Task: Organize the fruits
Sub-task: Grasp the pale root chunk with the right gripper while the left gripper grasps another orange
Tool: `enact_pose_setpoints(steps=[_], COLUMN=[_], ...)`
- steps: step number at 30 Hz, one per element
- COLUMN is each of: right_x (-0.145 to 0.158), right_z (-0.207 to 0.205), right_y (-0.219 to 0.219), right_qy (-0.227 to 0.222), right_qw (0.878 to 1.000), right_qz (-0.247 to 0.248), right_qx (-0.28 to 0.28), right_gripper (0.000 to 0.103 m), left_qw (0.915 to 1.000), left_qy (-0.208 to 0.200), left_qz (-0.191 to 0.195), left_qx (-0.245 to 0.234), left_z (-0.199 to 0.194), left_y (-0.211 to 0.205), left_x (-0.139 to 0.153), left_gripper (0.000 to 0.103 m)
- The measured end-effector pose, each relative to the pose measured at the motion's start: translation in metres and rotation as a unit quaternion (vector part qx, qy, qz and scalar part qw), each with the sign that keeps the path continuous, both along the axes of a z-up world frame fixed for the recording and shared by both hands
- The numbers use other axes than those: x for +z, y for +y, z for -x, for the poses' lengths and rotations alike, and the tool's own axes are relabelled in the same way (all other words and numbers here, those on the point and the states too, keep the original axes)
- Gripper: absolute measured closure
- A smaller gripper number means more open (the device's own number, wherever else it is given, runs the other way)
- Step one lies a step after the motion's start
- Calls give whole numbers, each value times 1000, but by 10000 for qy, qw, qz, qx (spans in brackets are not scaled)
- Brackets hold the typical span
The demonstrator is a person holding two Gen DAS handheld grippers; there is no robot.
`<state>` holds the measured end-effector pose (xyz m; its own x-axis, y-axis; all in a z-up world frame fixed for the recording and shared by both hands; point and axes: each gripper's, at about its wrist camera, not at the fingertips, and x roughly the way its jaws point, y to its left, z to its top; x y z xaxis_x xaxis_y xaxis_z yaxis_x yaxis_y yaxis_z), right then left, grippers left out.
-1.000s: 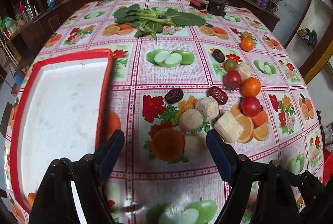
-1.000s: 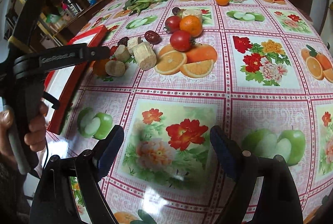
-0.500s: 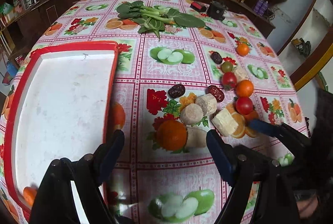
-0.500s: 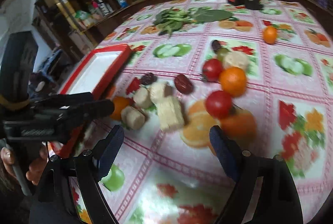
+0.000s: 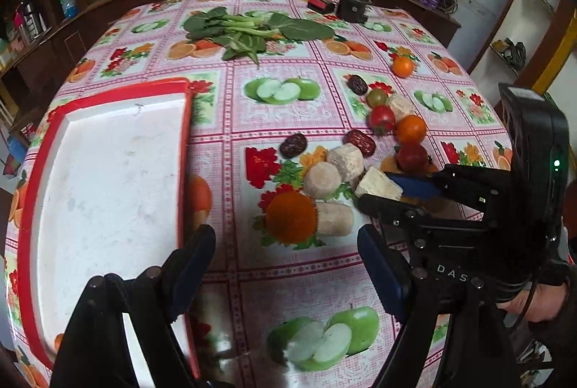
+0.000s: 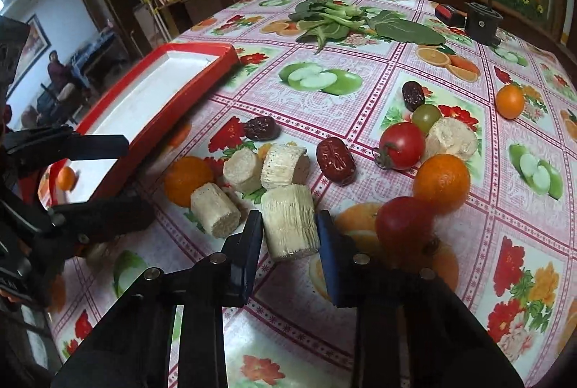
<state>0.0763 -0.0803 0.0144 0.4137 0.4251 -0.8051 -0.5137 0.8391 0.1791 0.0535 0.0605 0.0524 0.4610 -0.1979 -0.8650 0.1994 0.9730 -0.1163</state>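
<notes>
Change: the right gripper (image 6: 288, 231) has advanced from bare cloth to the fruit pile, narrowed around a pale sugarcane chunk (image 6: 290, 221), lower centre.
Left gripper (image 5: 285, 261): wide, hovering lower centre.
Tray (image 5: 36, 171): left, on counter (image 5: 288, 121).

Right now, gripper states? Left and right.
Left gripper: open, holding nothing.
Right gripper: fingers either side of the pale sugarcane chunk; contact cannot be told.
</notes>
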Motion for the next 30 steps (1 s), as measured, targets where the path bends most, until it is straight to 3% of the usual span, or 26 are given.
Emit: enact_pose_setpoints(steps=[9, 11, 15, 19, 24, 27, 30], right_x=[2, 4, 7, 10, 10, 9, 9], right_z=[9, 12, 17, 21, 19, 18, 18], right_y=[-37, -42, -46, -52, -54, -52, -47], right_qy=[377, 411, 369, 316, 277, 298, 326], right_qw=[9975, 9971, 9969, 9969, 9972, 9971, 9974], right_qz=[-401, -437, -457, -444, -372, -401, -492], right_qx=[-437, -476, -515, -562, -579, -577, -423], right_gripper=[73, 73, 73, 73, 72, 71, 61], left_qw=[9997, 9979, 9860, 9922, 9986, 9992, 9988], left_qy=[224, 506, 1115, 797, 365, 299, 379], left_qz=[67, 401, 1197, 888, 371, 182, 206], left_qx=[59, 63, -314, -352, 28, 201, 233], left_z=[-12, -17, -8, 11, 4, -6, -14], left_y=[-10, -12, -22, -26, -12, -4, 3], left_x=[-15, -23, -32, -20, -10, -14, -21], left_gripper=[20, 20, 20, 20, 20, 20, 20])
